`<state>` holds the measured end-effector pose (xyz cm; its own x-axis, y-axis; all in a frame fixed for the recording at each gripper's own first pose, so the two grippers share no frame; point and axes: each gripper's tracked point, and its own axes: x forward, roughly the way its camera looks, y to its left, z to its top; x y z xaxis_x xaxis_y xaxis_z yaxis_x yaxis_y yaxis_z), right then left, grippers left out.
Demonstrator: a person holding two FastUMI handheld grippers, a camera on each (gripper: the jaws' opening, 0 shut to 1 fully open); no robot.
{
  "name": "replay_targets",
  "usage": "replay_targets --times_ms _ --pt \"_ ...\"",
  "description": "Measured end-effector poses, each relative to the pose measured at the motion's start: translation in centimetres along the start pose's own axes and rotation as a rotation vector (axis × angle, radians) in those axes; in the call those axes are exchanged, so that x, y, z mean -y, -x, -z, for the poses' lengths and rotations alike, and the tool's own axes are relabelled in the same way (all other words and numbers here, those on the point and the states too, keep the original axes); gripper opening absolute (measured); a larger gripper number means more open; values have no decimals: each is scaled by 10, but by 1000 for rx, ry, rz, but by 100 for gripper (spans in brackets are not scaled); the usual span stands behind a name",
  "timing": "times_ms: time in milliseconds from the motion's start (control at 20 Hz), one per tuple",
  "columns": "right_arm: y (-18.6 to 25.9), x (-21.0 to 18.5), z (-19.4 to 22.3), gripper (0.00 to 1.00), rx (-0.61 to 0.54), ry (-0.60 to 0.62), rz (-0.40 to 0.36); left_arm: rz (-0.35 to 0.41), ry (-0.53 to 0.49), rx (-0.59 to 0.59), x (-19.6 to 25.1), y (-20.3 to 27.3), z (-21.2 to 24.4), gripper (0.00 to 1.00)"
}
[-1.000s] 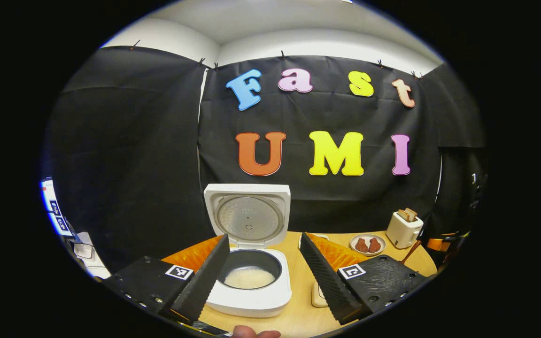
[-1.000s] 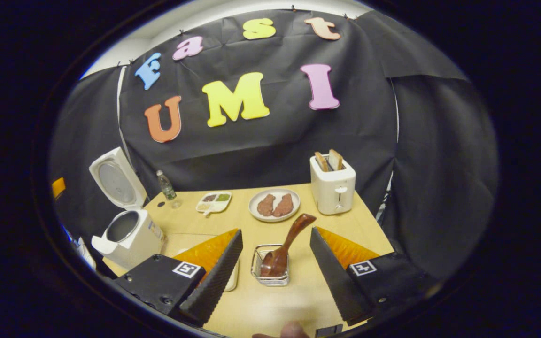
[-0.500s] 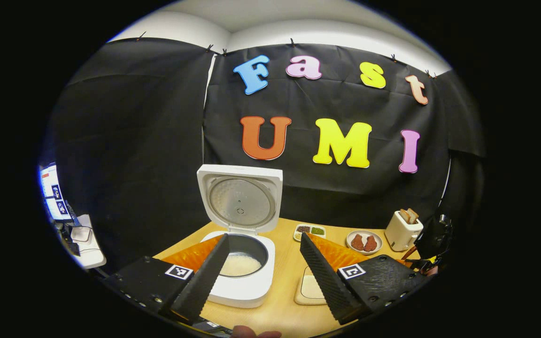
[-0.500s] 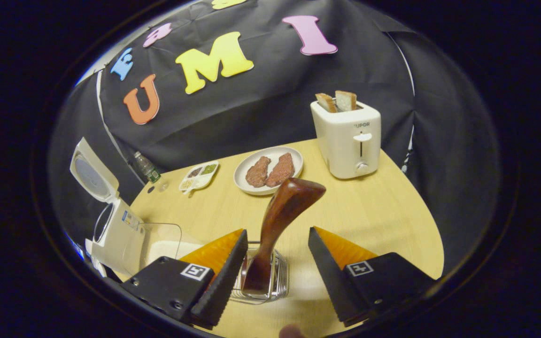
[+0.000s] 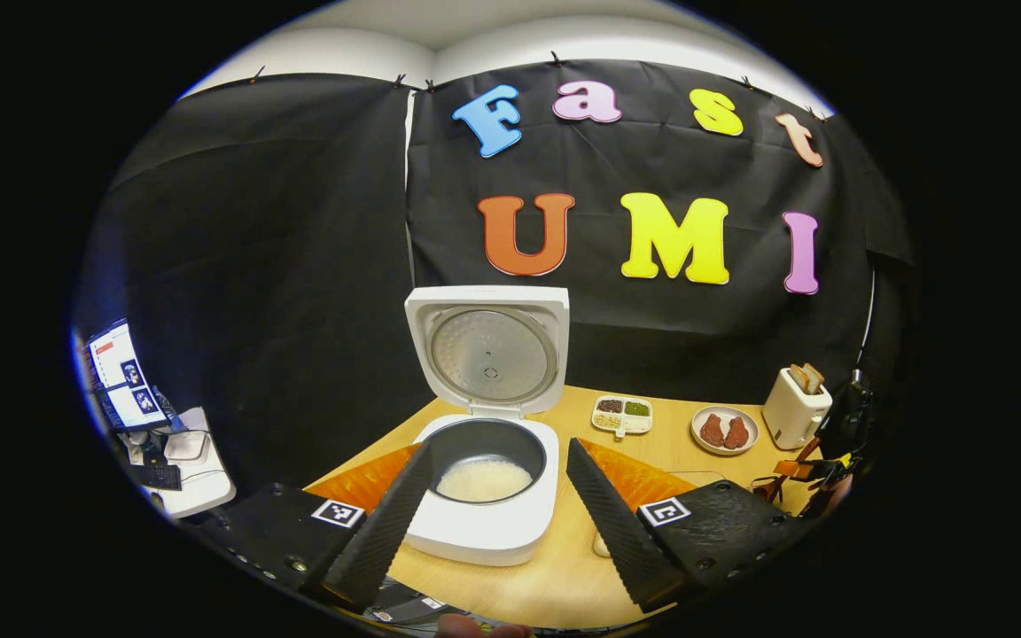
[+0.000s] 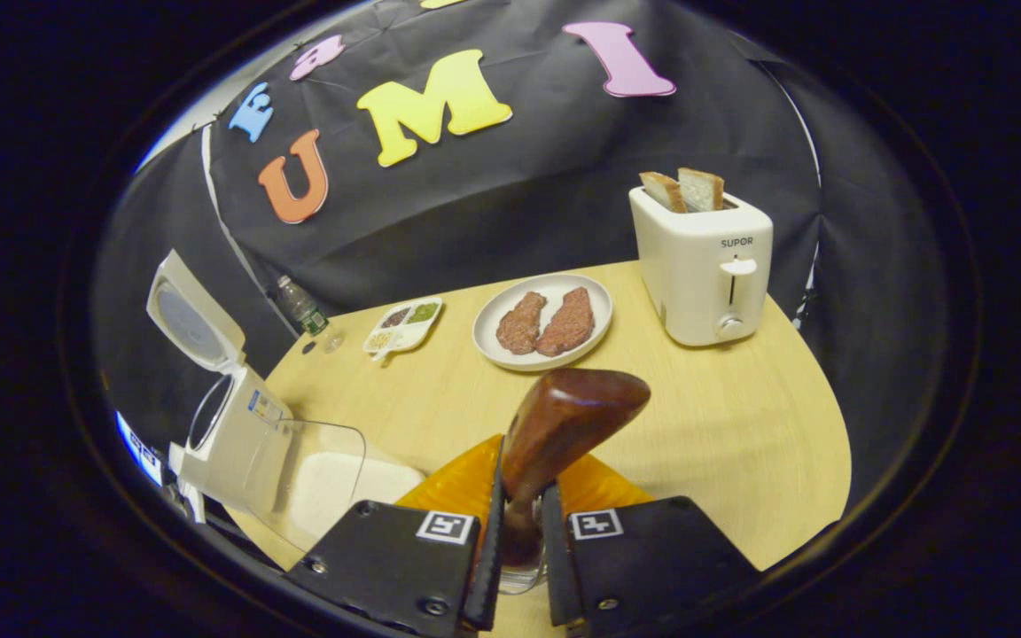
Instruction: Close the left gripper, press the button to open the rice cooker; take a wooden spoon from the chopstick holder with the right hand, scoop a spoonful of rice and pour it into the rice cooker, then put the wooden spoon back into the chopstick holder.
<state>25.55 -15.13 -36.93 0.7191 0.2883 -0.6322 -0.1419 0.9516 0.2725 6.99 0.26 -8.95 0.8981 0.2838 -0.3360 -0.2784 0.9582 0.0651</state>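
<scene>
Since half second ago, right gripper (image 6: 518, 540) jaws closed from wide apart onto wooden spoon (image 6: 555, 434) handle. Both fingers clamp handle low down; knob end rises above them, tilted right. Chopstick holder (image 6: 519, 580) just visible below jaws. Left gripper (image 5: 497, 514) jaws wide apart, holding nothing, rice cooker (image 5: 486, 505) between them farther off, lid up, rice inside.

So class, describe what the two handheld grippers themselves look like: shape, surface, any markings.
Each has two wedge-shaped fingers with ribbed inner faces, mounted on dark blocks with screws. The left gripper and right gripper both carry a small square black-and-white marker on each block.
</scene>
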Motion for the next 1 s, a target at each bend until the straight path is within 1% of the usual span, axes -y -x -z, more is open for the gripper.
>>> replay_targets --times_ms 150,200,300,550,700,750,900,1000 --pt "17 -7 -5 24 10 -7 9 -21 6 -8 -10 0 2 97" --pt "19 -8 -6 21 23 -14 19 -20 10 -11 -13 -2 2 97" --pt "28 -11 -19 18 53 -12 48 2 23 -3 -14 -3 1 97" --pt "72 -17 -70 16 181 -27 153 70 56 39 -29 -8 -4 97" --pt "93 -54 -96 15 259 -30 176 108 78 56 -40 -12 -2 97" --pt "96 -71 -98 15 271 -33 166 121 81 54 -44 -13 1 97" --pt "90 -127 -91 15 283 -43 120 140 79 43 -60 -19 3 96" --pt "73 -152 -76 15 273 -19 115 144 90 38 -73 -23 1 95"
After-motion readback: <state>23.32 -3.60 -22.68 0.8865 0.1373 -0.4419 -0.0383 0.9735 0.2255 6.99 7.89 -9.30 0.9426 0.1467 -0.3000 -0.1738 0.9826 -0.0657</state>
